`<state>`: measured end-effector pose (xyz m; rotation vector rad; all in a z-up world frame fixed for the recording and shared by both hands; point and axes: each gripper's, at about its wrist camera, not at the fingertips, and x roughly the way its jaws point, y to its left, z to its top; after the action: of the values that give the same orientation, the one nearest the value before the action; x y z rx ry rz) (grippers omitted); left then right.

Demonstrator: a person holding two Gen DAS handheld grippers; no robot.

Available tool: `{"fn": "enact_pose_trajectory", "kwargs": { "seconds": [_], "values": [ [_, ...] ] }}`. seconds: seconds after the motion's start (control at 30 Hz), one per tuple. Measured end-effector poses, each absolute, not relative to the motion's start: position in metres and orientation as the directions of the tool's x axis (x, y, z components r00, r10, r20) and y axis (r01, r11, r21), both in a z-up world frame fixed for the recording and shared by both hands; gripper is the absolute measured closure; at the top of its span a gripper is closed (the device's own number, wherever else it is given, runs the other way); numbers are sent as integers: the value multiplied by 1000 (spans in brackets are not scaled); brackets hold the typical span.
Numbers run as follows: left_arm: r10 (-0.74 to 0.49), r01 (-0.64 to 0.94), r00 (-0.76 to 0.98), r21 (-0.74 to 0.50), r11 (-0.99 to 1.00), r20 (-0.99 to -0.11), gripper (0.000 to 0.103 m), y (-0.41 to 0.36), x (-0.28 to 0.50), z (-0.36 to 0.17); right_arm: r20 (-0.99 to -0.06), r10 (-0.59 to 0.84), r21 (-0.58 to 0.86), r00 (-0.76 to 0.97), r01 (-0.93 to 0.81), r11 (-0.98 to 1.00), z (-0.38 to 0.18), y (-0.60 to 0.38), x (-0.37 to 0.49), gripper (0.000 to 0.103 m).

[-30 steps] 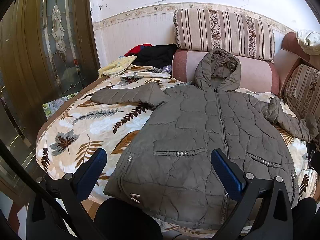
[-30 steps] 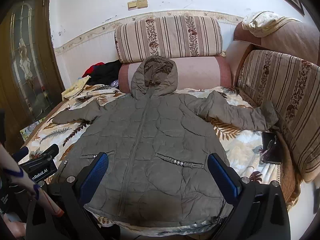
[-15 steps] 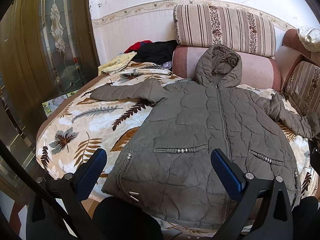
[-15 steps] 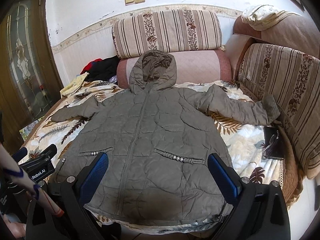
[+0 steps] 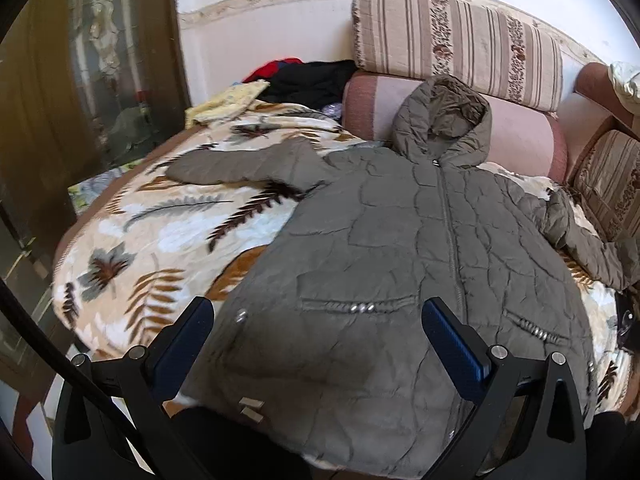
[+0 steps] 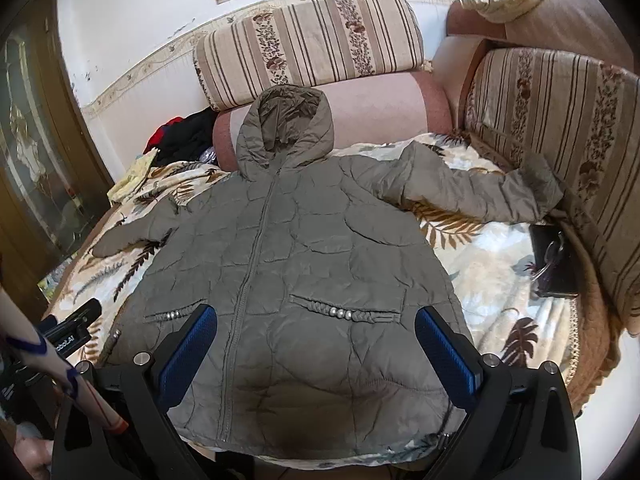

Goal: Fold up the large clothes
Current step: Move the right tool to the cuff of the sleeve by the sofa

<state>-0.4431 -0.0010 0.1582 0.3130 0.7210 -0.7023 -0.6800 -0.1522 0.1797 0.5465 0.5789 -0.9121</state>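
A grey-green quilted hooded jacket (image 5: 392, 256) lies spread front-up on a leaf-print blanket (image 5: 160, 240), zipper closed, both sleeves out to the sides, hood against a pink bolster. It also shows in the right wrist view (image 6: 304, 264). My left gripper (image 5: 316, 344) is open and empty, above the jacket's lower left hem. My right gripper (image 6: 316, 348) is open and empty, above the jacket's lower middle. The left gripper also shows at the left edge of the right wrist view (image 6: 72, 328).
Striped sofa cushions (image 6: 308, 44) stand behind and to the right (image 6: 560, 128). A dark wallet-like item with keys (image 6: 554, 260) lies by the right sleeve. A pile of dark and red clothes (image 5: 308, 80) sits at the back left. A wooden glass door (image 5: 92, 80) is at left.
Both grippers have moved forward and lower toward the jacket's hem; the jacket looks larger in both views. The jacket itself has not moved.
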Motion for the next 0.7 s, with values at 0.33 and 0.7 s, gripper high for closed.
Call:
{"fn": "enact_pose_trajectory", "kwargs": {
  "seconds": [0.33, 0.7],
  "values": [
    [-428, 695, 464, 19, 719, -776, 0, -124, -376, 118, -689, -567, 285, 452, 888, 362, 176, -221, -711, 2],
    [-391, 699, 465, 59, 713, -794, 0, -172, -349, 66, -735, -609, 262, 300, 953, 152, 168, -324, -772, 14]
  ]
}}
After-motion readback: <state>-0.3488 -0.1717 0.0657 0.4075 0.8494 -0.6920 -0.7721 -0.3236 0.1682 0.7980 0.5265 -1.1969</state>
